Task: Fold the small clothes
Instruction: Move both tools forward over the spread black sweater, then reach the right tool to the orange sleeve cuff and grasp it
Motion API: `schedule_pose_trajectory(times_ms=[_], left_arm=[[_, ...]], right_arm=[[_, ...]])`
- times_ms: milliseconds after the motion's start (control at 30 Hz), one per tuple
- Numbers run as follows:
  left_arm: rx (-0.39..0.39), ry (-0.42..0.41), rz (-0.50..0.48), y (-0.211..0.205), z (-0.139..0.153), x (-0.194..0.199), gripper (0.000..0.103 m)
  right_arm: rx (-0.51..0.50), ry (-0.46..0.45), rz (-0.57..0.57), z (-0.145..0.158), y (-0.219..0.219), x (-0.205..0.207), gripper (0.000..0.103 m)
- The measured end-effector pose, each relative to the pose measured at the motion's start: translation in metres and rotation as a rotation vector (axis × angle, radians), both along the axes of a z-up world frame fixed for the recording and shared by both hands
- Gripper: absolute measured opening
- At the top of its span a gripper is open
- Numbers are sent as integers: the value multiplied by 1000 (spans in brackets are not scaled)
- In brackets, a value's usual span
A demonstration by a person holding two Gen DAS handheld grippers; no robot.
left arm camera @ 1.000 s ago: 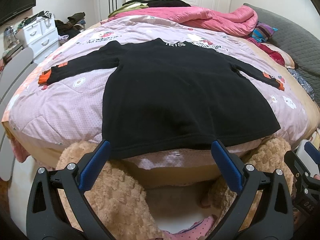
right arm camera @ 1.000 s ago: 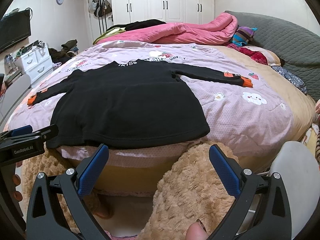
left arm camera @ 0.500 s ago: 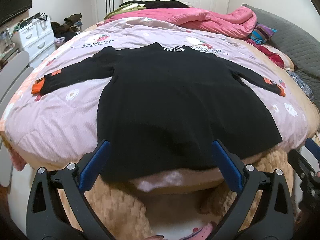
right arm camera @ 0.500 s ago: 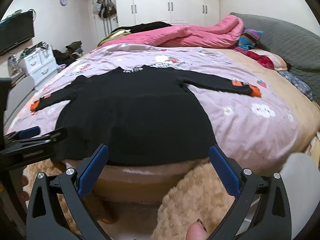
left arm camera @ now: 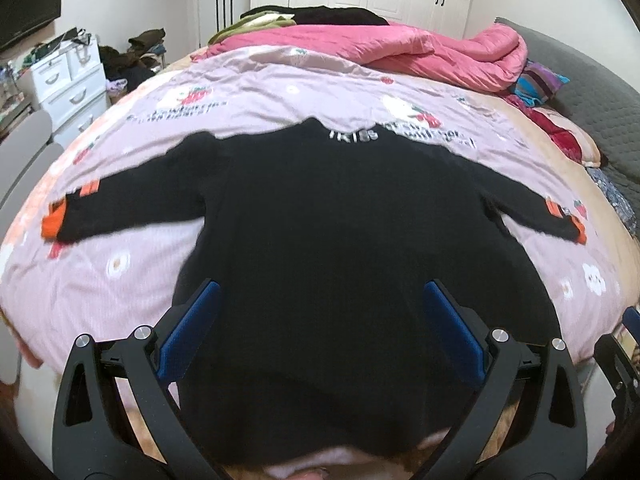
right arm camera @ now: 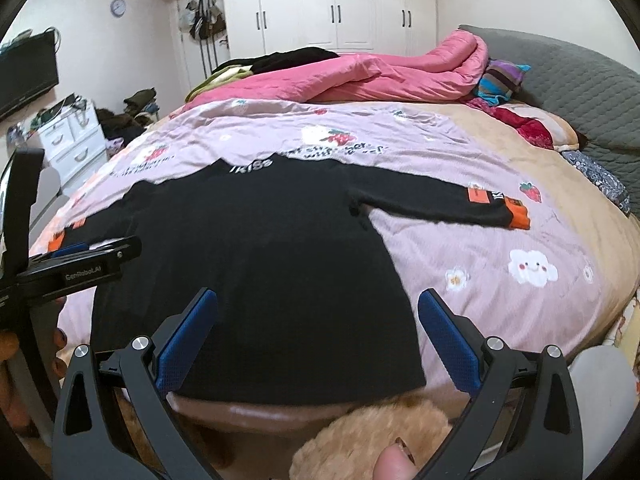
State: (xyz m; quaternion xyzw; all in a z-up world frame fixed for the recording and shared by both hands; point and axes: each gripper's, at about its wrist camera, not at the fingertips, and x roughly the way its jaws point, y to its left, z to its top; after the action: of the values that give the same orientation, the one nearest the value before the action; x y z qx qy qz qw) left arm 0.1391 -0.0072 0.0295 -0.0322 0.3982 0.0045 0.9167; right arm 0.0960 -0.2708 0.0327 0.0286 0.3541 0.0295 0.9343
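Sweater (left arm camera: 340, 248), black, lay spread flat and face-down across the pink quilt (left arm camera: 120, 280) on the bed, both sleeves stretched out sideways, orange cuffs at the ends. Left tool (left arm camera: 320, 312) hung over the hem area with its blue pads wide apart, gripping nothing. Right tool (right arm camera: 318, 320) was spread wide too, poised over the sweater's lower right corner, empty. A rumpled pink duvet (right arm camera: 380, 76) sat at the far end.
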Motion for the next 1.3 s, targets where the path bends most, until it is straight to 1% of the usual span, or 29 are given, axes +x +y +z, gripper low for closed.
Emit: schedule_pose_trajectory(times_ms=[167,300,400,533,667,833,1000,1100,1167,1300], left_arm=[[-19,-10,24,5,9,25,95],[-32,-8,46,9,13,42,95],[-31,-9,66,10,15,54,95],[-40,0,65,9,16,70,95],[-34,2,54,5,17,86,95],[-52,21,45,-1,11,110,95],[-56,47,23,-11,-1,135,95],[-56,58,2,-21,-11,152,95],[-51,63,-12,-28,-18,162,95],[-36,75,-40,-40,-30,177,95]], right_arm=[[31,9,-16,3,-9,34,99],[71,-10,-3,8,-15,62,99],[52,-27,-24,12,-20,84,99],[19,-17,-68,10,-30,114,99],[28,1,-111,5,-43,139,99],[54,15,-186,-3,-63,162,99],[131,52,-245,-21,-87,188,99],[148,64,-291,-29,-102,200,99],[159,66,-320,-33,-112,205,99],[204,85,-411,-48,-142,211,99]])
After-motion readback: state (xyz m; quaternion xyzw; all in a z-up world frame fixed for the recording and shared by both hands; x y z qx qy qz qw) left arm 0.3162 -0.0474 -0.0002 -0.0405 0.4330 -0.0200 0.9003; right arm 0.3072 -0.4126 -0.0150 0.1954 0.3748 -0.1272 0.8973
